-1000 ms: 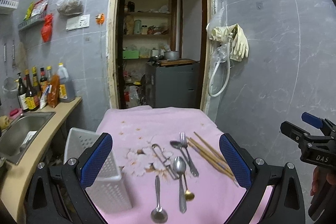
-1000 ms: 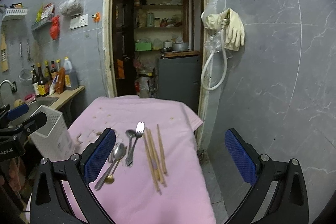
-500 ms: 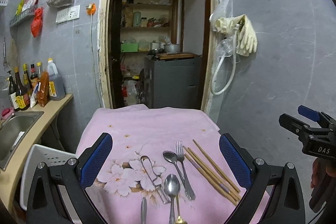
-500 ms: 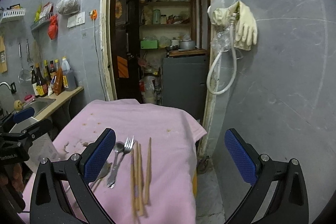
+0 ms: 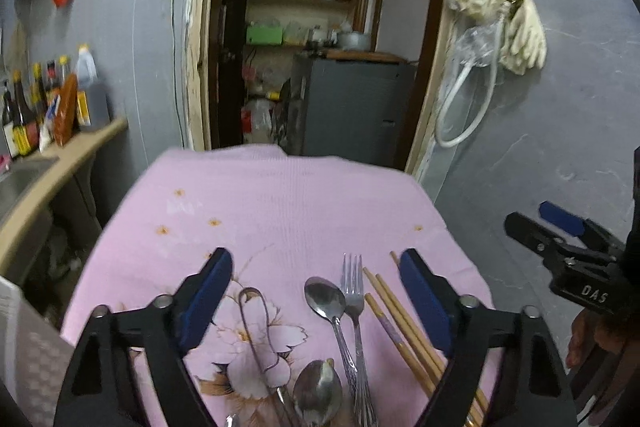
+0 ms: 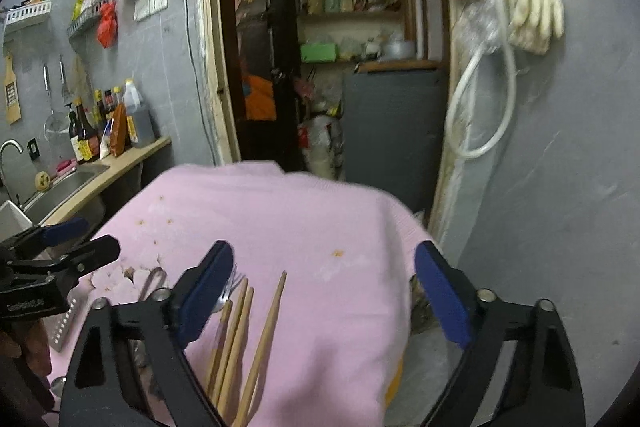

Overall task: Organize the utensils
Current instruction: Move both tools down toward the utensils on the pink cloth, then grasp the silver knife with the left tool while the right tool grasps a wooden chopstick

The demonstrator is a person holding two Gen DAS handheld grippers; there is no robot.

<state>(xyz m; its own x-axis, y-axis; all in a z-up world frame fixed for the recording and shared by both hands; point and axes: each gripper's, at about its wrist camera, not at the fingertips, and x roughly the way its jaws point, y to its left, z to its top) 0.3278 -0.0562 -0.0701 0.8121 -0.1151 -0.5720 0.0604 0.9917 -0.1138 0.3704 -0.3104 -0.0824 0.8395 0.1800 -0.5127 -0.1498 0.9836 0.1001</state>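
On the pink flowered cloth (image 5: 280, 211) lie a small spoon (image 5: 325, 298), a fork (image 5: 353, 293), a larger spoon (image 5: 318, 389), thin metal tongs (image 5: 256, 323) and several wooden chopsticks (image 5: 394, 323). My left gripper (image 5: 315, 257) hangs low over the spoons and fork; its jaws are closing and the pads touch nothing. The right gripper (image 6: 324, 249) is above the cloth's right side, its jaws also closing, with one chopstick (image 6: 269, 323) between the fingers and untouched. The other chopsticks (image 6: 236, 327) and the fork (image 6: 233, 285) lie by its left finger.
A white perforated basket (image 5: 24, 347) stands at the cloth's left edge. A counter with a sink (image 6: 68, 183) and bottles (image 6: 86, 135) runs along the left wall. Behind the table is an open doorway (image 5: 320, 67). A grey tiled wall with hanging gloves (image 6: 528, 15) closes the right side.
Both grippers have come forward and down toward the utensils, which now look larger and lower in view. Both pairs of jaws have narrowed. The basket has slid to the left edge.
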